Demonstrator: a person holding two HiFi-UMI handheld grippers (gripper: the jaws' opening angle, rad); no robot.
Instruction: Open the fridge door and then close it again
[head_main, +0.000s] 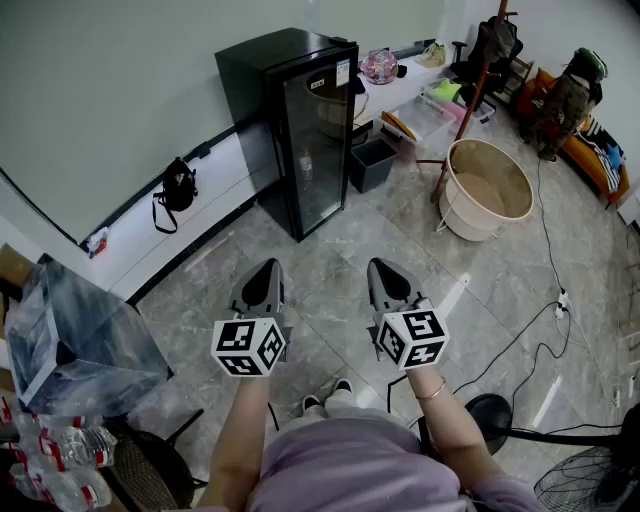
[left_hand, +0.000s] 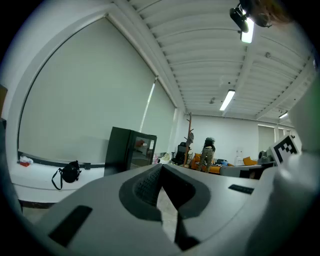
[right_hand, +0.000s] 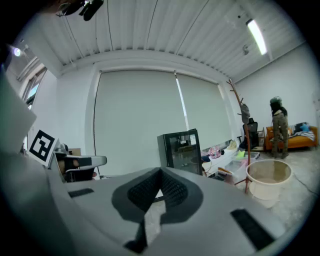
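While the person is standing on the grey tiled floor (head_main: 330, 300) well apart from the fridge (head_main: 262, 95), both hand-held tools are pointing roughly level toward it; the left gripper (head_main: 268, 264) is riding at the left of the head view and the right gripper (head_main: 385, 263) is riding near it at the right, each turning its marker cube toward the camera; the left gripper's jaws are sitting pressed together with nothing between them, as its own view is showing, and the right gripper's jaws are likewise lying closed on nothing; the fridge, a black upright cabinet, is standing against the pale wall (head_main: 120, 90) ahead and slightly to the left, its glass door (head_main: 320, 150) lying flush and closed, with dim shapes showing behind the glass; a black bag (head_main: 177, 188) is leaning against the wall to the fridge's left, well clear of it; a dark bin (head_main: 371, 163) is sitting just beside the fridge on its right, and beyond that a large cream tub (head_main: 488, 190) is resting on the floor near a wooden coat stand (head_main: 470, 100); a thin cable (head_main: 545, 240) is trailing across the tiles at the right, and a standing fan (head_main: 590, 485) is showing in the lower right corner; at the lower left a clear plastic crate (head_main: 70, 340) is sitting tilted near a cluster of water bottles (head_main: 60, 460); the person's shoes (head_main: 325, 398) are showing between the two forearms at the bottom of the head view.
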